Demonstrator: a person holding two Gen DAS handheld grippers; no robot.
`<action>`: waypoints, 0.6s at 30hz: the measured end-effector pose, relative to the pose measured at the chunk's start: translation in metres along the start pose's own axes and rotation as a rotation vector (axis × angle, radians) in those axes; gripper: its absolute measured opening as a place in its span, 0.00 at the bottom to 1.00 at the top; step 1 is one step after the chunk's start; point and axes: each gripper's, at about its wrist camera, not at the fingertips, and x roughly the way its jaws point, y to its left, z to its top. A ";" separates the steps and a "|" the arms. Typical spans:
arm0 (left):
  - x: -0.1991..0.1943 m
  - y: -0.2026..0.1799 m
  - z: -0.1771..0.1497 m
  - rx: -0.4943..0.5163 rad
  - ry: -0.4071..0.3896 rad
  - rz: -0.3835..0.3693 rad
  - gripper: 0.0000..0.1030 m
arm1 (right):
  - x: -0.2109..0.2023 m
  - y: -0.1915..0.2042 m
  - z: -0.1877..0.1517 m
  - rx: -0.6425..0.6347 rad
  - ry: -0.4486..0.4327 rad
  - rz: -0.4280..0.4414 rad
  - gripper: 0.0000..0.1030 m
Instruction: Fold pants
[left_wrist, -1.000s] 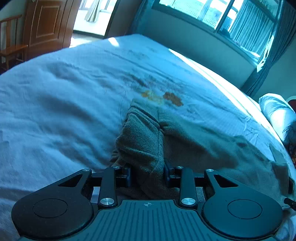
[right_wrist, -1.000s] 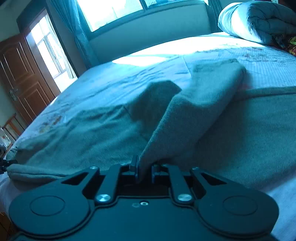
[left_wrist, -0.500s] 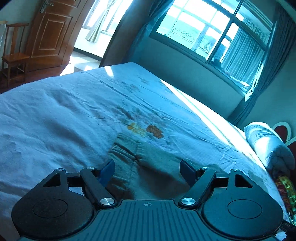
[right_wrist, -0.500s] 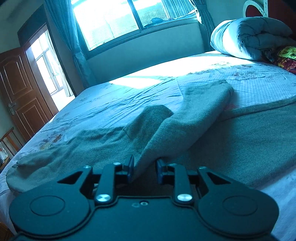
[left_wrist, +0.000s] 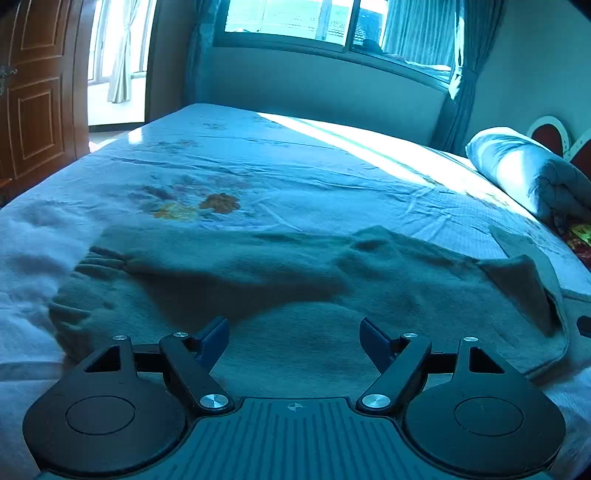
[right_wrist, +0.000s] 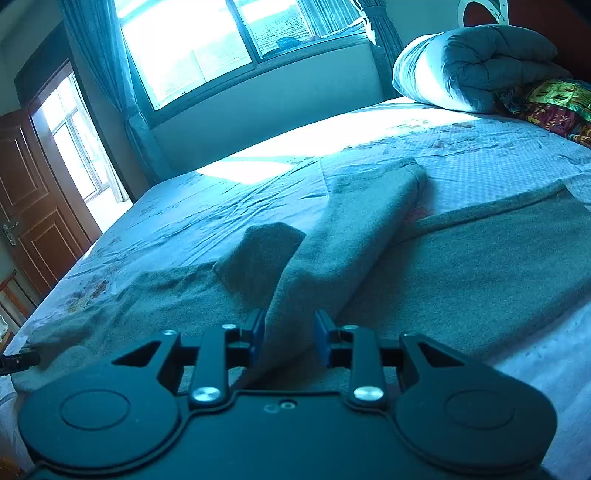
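With the pants (left_wrist: 295, 280) folded once on the bed (left_wrist: 258, 155), my left hand-held gripper (left_wrist: 294, 334) is released and my right hand-held gripper (right_wrist: 289, 338), just opening, straddles a raised fold; more folds remain.

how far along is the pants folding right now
Early. Done: the grey pants lie spread across the bed. In hand: the left gripper is open with nothing between its jaws; the right gripper has just been opening, with a raised fold of cloth between its pads. Left: that ridge and a turned-up flap show no tidy fold yet, so the real folding remains.
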 end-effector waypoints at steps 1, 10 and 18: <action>0.004 -0.019 -0.005 0.025 0.010 -0.020 0.75 | -0.003 -0.001 0.001 -0.008 -0.006 -0.003 0.22; 0.044 -0.106 -0.024 0.142 0.040 0.109 0.89 | 0.013 0.011 0.019 -0.141 -0.014 -0.036 0.22; 0.059 -0.111 -0.029 0.150 0.074 0.168 0.94 | 0.061 0.041 0.020 -0.377 0.014 -0.153 0.21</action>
